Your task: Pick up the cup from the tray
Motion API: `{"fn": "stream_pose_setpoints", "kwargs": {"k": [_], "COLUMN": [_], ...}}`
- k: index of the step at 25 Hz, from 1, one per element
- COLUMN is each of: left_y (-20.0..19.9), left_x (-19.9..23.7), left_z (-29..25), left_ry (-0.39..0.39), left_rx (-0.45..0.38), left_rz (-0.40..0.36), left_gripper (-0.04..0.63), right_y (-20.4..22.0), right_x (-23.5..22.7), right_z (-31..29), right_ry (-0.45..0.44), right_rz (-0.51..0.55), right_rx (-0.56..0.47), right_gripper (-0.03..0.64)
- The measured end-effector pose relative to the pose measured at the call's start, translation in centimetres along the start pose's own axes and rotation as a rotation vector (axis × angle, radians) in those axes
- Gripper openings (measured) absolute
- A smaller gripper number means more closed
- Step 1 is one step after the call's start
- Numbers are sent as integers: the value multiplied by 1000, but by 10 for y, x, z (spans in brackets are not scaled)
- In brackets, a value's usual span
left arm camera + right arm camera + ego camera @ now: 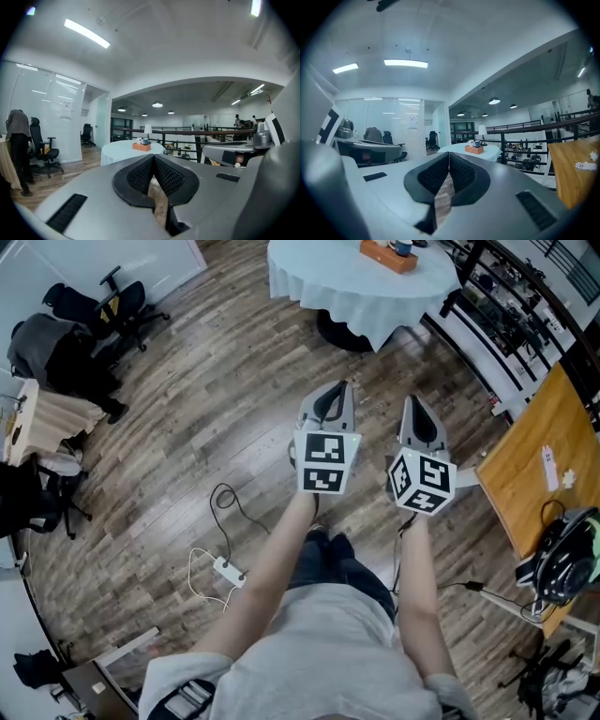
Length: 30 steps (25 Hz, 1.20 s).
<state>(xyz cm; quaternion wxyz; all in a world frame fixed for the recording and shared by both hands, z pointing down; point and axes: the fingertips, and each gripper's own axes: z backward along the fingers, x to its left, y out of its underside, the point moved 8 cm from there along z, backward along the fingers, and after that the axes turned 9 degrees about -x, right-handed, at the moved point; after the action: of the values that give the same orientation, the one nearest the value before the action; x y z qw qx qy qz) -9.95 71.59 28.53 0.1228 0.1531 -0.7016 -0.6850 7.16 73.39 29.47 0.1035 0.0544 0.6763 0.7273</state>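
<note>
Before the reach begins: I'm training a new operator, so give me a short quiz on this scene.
1. True or false: the left gripper and the right gripper both have their jaws shut with nothing between them.
2. Where is the blue cup? A) on the floor B) on the orange tray on the round table C) between the left jaws
3. Short answer: is either gripper touching the orange tray?

Key: 1 true; 2 B; 3 no, both are held well short of the round table.
</note>
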Motion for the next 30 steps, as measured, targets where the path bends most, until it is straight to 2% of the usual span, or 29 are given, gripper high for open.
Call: {"fn": "stream_pose_setpoints", "kwargs": {"k": [6,14,23,30], "left_y": [6,7,17,16], "left_x": [-12,-1,19,65], "left_z": [3,-14,-83,-148], "left_ry": [-43,-74,-46,-34], "left_rx": [16,27,24,26], "left_rz": [5,2,13,14], "left_gripper": [8,8,8,8], "right_y": [4,11,26,32], "right_x": [-21,-30,-46,-43], "right_z": [9,-10,-72,-151], "right_ry": [-4,-18,-9,4], "right_rz": [-42,-59,-43,-46], "right_rx": [-4,14,20,30], "right_gripper": [9,9,9,8]}}
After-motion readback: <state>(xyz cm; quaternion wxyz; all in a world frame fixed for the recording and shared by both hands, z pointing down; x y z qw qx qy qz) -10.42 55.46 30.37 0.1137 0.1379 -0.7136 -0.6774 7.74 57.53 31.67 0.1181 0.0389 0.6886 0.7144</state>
